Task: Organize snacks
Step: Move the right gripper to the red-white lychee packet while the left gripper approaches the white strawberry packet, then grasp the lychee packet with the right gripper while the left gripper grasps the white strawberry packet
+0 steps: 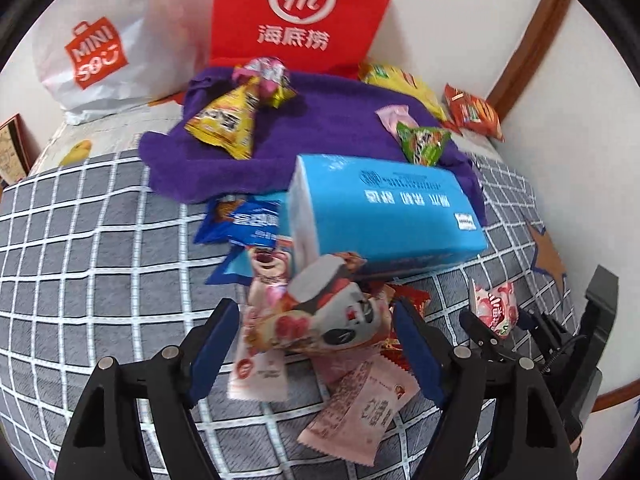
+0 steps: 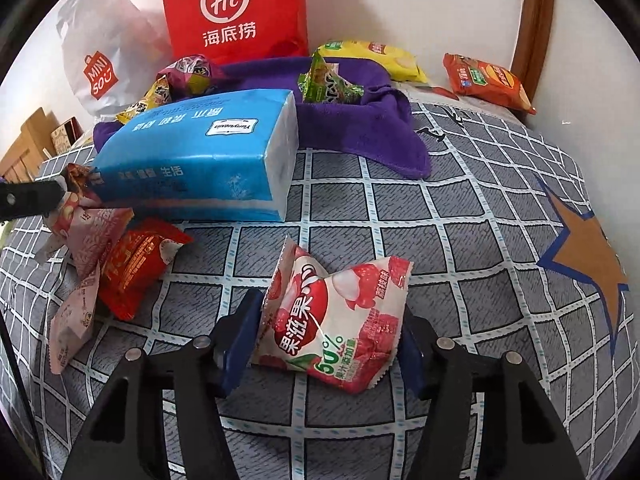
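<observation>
On the grey checked bedspread point(image 2: 460, 208) lies a heap of snack packets. My left gripper point(image 1: 316, 332) is open around a crumpled pink packet with a panda print point(image 1: 320, 320). Its right pad touches the packet, while the left pad stands a little off it. My right gripper point(image 2: 326, 332) is shut on a red-and-white lychee jelly packet point(image 2: 336, 320), a pad pressing on each side. The same packet point(image 1: 494, 308) shows at the right edge of the left wrist view. Flat pink packets point(image 1: 360, 404) and a red one point(image 2: 136, 264) lie below the left gripper.
A blue tissue pack point(image 2: 192, 152) lies just behind the heap. A purple towel point(image 1: 320, 120) behind it carries yellow point(image 1: 228, 120), green point(image 1: 424, 140) and pink packets. A red paper bag point(image 2: 232, 8) and a white shopping bag point(image 2: 104, 64) stand at the wall. Yellow point(image 2: 372, 56) and orange point(image 2: 488, 80) packets lie far right.
</observation>
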`<state>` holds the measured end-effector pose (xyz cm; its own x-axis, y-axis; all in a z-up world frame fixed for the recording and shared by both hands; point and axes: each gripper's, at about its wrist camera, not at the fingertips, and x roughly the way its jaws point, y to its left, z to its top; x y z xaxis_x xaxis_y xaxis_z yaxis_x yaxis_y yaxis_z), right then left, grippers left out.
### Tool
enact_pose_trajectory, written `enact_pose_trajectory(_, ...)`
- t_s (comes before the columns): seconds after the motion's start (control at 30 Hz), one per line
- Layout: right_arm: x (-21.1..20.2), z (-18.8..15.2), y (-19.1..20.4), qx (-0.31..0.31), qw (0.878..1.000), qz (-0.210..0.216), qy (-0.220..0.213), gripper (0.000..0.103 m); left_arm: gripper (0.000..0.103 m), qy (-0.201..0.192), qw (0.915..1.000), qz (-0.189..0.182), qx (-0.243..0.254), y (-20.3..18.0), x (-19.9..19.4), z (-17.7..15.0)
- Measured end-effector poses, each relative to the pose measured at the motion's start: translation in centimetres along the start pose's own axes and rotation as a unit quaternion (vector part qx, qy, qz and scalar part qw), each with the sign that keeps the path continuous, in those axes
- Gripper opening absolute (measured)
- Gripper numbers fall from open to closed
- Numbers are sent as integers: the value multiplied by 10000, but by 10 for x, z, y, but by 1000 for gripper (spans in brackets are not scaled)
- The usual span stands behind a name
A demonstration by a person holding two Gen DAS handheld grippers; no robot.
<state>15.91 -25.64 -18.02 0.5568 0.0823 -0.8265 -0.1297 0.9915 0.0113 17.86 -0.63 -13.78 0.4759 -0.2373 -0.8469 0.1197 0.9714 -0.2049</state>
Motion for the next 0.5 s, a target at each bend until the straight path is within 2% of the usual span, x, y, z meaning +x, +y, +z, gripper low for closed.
enact_pose_trajectory(0.17,1,-1,0,-10,9999,-8,-108,65,76,142,9998,130,51,-7,16,-4)
enact_pose_trajectory(0.23,2,0,-1,-9,9999,36,-118,66,70,129,9998,161,51,-10,19,-5)
enact_pose_trajectory(0.27,2,0,-2,-11,9999,50,-124,66,62,135,9998,132,23,-10,19,-5)
enact_pose_trajectory(0.33,2,0,-2,-14,9999,66,-130,65,61,136,9999,74,11,-10,17,-6)
enact_pose_trajectory(0.37,2,0,-2,-28,9999,66,-130,65,54,100,9999,51,26,-10,14,-6)
enact_pose_trajectory(0.5,0,0,-7,33,9998,178,-122,62,52,28,10000,-85,18,-6,1,-6)
